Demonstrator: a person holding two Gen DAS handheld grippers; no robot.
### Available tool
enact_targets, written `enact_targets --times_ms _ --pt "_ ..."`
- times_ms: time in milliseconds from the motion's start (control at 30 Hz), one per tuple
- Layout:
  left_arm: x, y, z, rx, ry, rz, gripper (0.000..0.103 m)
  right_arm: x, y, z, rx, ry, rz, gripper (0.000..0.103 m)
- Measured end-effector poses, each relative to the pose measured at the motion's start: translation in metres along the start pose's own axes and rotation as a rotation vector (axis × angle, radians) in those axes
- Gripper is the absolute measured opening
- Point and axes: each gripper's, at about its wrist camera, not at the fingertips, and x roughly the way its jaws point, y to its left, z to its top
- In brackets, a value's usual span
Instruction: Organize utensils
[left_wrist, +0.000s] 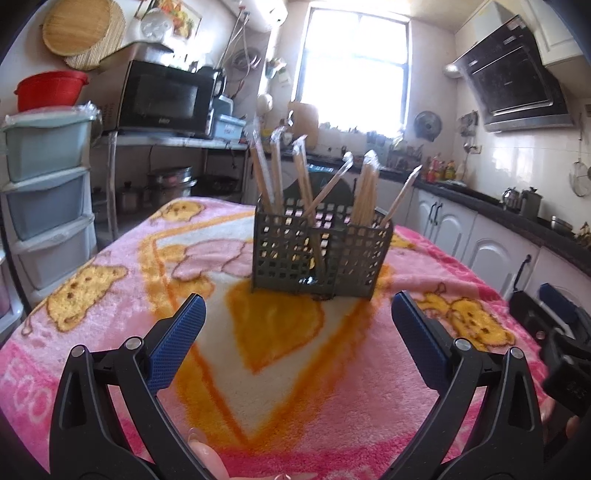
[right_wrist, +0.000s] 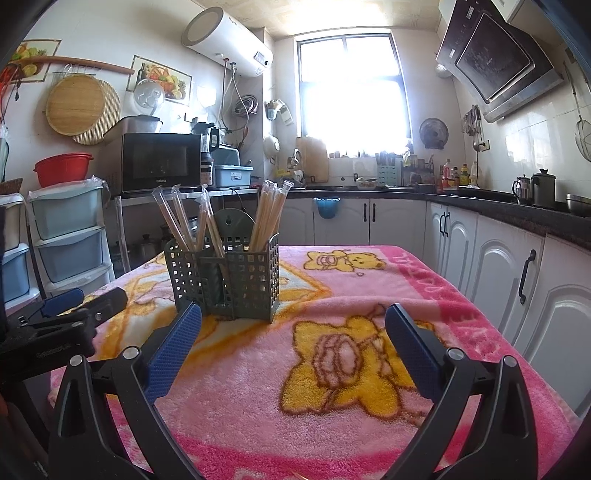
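Note:
A grey-green lattice utensil holder (left_wrist: 321, 251) (right_wrist: 225, 278) stands upright on the pink blanket-covered table (left_wrist: 110, 302) (right_wrist: 369, 295). Several plastic-wrapped wooden chopsticks (left_wrist: 365, 192) (right_wrist: 267, 218) lean in its compartments. My left gripper (left_wrist: 297, 306) is open, hovering just short of the holder with nothing between its blue-padded fingers (left_wrist: 177, 343). My right gripper (right_wrist: 293, 317) is also open and empty, to the right of the holder. The left gripper (right_wrist: 74, 306) shows at the left edge of the right wrist view, and the right gripper (left_wrist: 554, 310) at the right edge of the left wrist view.
A stack of plastic drawers (left_wrist: 48, 192) (right_wrist: 70, 240) stands left of the table, a microwave (left_wrist: 166, 98) (right_wrist: 160, 162) behind it. White cabinets (right_wrist: 498, 266) and a dark counter (right_wrist: 517, 210) run along the right. A fingertip (left_wrist: 207, 458) shows at the bottom.

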Motion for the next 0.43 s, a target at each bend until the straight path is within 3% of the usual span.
enact_targets --times_ms 300,433 --pt "0.005 0.020 0.006 -0.058 0.069 0.001 0.093 -0.004 -0.021 0.010 0.044 0.005 -0.021 0.097" --pt "0.016 0.053 0.022 -0.093 0.171 0.049 0.093 0.006 -0.050 0.025 0.079 0.079 -0.070 0.097"
